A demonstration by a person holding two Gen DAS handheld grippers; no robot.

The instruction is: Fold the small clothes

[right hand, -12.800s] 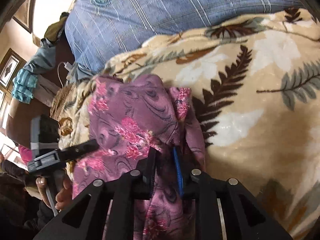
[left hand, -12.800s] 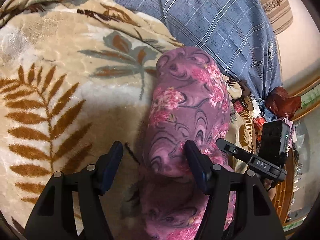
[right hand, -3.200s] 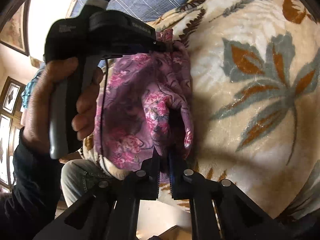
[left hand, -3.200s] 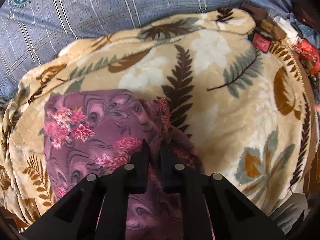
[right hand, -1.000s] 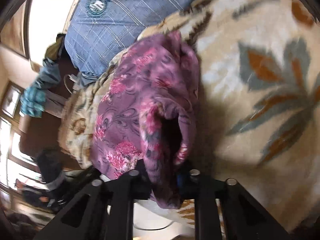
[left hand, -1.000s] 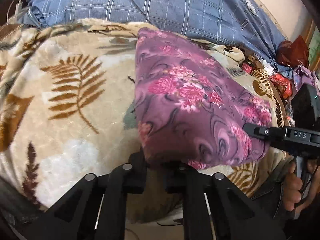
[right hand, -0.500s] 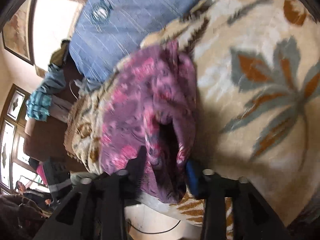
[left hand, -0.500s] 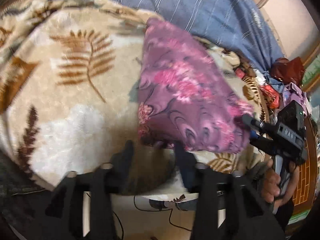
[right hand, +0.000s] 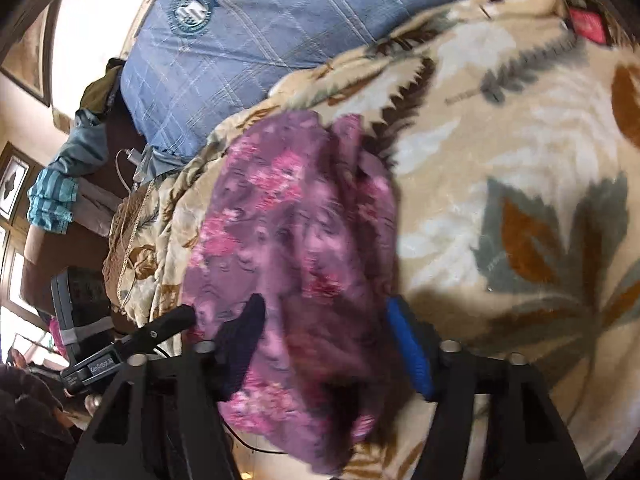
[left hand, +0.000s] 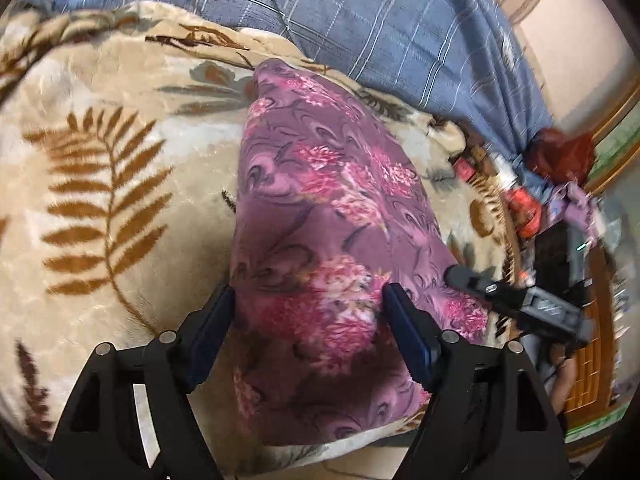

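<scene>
A small purple garment with pink flowers [left hand: 328, 216] lies folded on a beige leaf-print blanket [left hand: 100, 168]. My left gripper [left hand: 308, 332] is open, its jaws wide apart over the garment's near edge. My right gripper [right hand: 324, 344] is open too, astride the same garment [right hand: 296, 216] at its near end. The right gripper's black body shows in the left wrist view [left hand: 520, 300]. The left gripper's body shows in the right wrist view [right hand: 132, 340].
A blue plaid pillow [left hand: 360, 12] lies behind the blanket. Clutter of clothes and red items [left hand: 560, 160] sits at the right edge of the bed. The blanket's near edge drops off just below the garment. A brown headboard and hanging clothes [right hand: 56, 200] stand at the left.
Both grippers have opened and let go of the garment, which now lies on the blanket. Both have moved in over its near edge.
</scene>
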